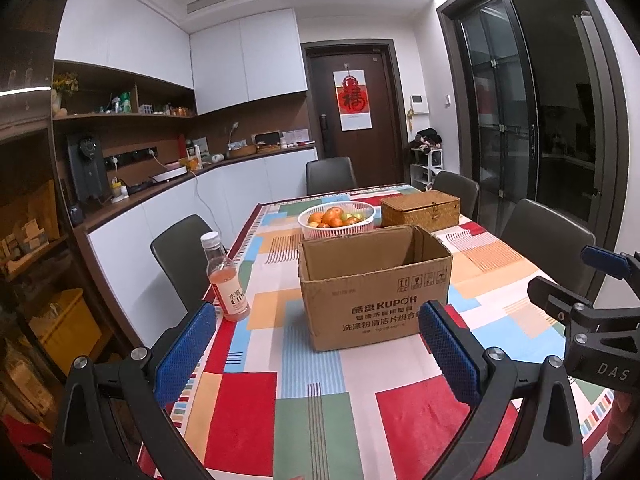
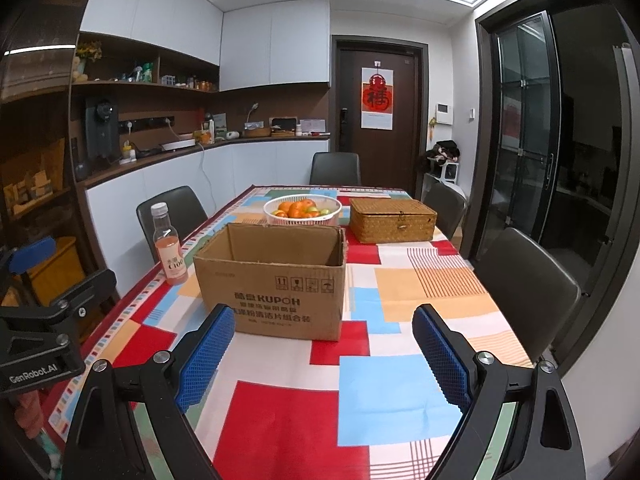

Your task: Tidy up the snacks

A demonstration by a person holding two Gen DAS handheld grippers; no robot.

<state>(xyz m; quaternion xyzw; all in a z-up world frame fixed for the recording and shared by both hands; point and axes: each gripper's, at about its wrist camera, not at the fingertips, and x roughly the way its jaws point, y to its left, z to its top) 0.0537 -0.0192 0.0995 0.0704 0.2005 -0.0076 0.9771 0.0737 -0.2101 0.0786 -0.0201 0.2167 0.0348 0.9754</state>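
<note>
An open cardboard box stands mid-table with its flaps up; its inside is hidden from here. A pink drink bottle with a white cap stands upright left of it near the table edge. Behind the box sit a white basket of oranges and a shut wicker box. My left gripper hovers open above the near table, nothing between its blue pads. My right gripper is likewise open and empty, in front of the box.
A patchwork tablecloth covers the table. Dark chairs stand along both sides and at the far end. A counter with appliances runs along the left wall. The other gripper's body shows at the frame edge.
</note>
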